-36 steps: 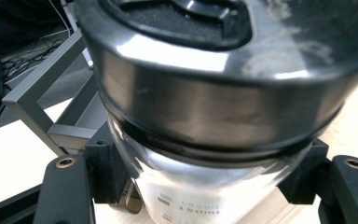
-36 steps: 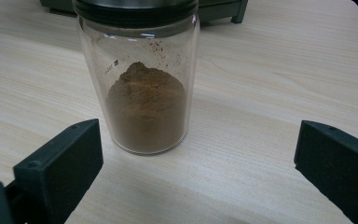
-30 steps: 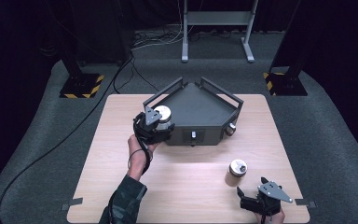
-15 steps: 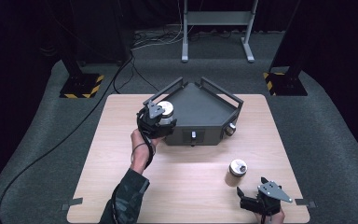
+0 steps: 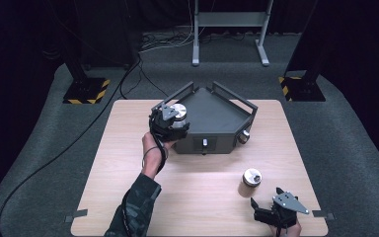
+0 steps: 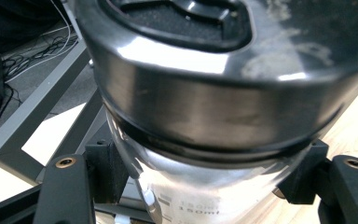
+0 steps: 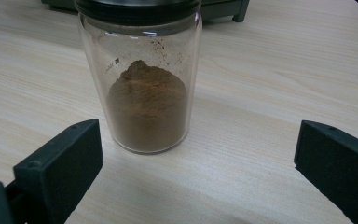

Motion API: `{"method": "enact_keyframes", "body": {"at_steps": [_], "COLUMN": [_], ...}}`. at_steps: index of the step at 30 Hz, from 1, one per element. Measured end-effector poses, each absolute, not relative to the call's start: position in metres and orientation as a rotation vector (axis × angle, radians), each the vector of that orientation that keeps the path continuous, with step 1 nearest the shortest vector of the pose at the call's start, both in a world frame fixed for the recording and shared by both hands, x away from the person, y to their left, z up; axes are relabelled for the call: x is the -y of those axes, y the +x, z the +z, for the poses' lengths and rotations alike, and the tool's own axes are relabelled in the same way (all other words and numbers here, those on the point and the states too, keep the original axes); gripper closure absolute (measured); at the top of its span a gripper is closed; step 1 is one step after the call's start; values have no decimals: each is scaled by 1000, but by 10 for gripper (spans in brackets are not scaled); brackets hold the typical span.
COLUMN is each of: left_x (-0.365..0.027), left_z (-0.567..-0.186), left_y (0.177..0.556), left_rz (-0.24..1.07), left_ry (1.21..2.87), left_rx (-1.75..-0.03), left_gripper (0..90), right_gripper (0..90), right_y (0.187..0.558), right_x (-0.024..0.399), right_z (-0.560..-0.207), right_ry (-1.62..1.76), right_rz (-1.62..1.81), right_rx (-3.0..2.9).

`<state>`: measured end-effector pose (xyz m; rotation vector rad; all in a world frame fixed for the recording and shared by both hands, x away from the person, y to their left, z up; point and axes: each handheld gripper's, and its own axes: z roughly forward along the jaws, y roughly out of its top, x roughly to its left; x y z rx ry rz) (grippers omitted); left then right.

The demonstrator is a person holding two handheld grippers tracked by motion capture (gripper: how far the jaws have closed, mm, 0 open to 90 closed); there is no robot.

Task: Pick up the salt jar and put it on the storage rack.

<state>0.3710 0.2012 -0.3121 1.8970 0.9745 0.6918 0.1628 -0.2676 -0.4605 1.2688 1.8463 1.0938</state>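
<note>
We hold the jar [image 5: 178, 112] clamped upright in our left gripper [image 5: 170, 121] just over the rack's [image 5: 217, 118] left corner, while our right gripper [image 5: 276, 212] waits wide open near the powder jar [image 5: 251, 181].

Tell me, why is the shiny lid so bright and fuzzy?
In the left gripper view the metal lid sits very near the camera, so it blurs and throws white glare. In the right gripper view the jar of brown powder is sharp. In the high view the room behind the table is dark.
</note>
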Motion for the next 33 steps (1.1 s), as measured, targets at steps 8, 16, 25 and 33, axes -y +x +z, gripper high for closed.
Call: {"method": "enact_keyframes", "body": {"at_steps": [8,16,25,33], "left_x": [-199,-199,-197,-195], "left_z": [-311,-313,-312,-315], "left_y": [382,391,399,406], "left_rz": [687,677,676,656], "left_ry": [1904,1903,1908,1911], "left_rx": [-984,-992,-1002,-1009], "left_gripper": [314,314,314,314], "right_gripper": [2,2,2,2], "right_y": [162,163,163,162], "right_x": [268,268,267,267], "right_z": [-461,-461,-461,-461], "right_ry": [1268,1265,1264,1265], "right_rz": [1096,1094,1093,1093], "right_rx": [-1845,-1847,-1848,-1844]}}
